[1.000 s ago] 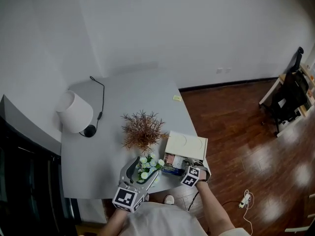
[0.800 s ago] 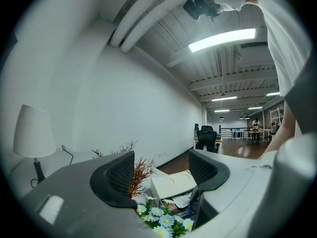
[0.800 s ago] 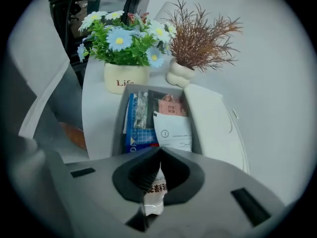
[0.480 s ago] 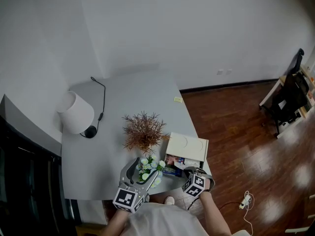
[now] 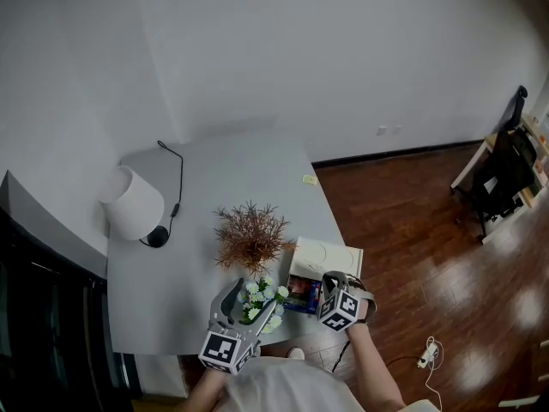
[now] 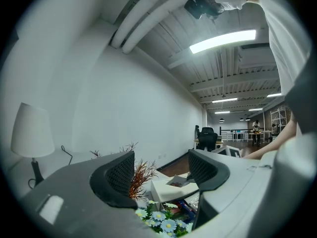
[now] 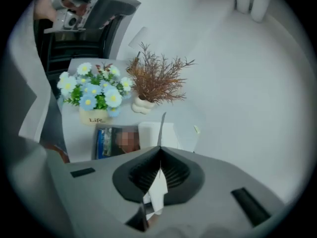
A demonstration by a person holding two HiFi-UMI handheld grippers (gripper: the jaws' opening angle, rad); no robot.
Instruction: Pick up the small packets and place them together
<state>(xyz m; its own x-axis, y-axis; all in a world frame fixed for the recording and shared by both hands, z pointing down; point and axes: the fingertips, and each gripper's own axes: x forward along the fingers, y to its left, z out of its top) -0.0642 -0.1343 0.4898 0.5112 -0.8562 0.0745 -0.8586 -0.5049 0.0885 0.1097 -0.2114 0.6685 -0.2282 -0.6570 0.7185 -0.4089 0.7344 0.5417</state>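
My right gripper hangs above the open white box at the table's near right corner. It is shut on a small thin packet, which I see edge-on in the right gripper view, sticking up between the pads of the right gripper. Below it the box holds a blue printed packet. At the table's near edge my left gripper points level, and in its own view the left gripper is open with nothing between its jaws.
A pot of white and blue flowers stands between the grippers. Behind it is a dried brown plant. A white lamp with a black cord stands at the table's left. A small yellow note lies near the far right edge.
My right gripper has risen out of the box and drawn slightly back toward me. The left gripper has stayed where it was.
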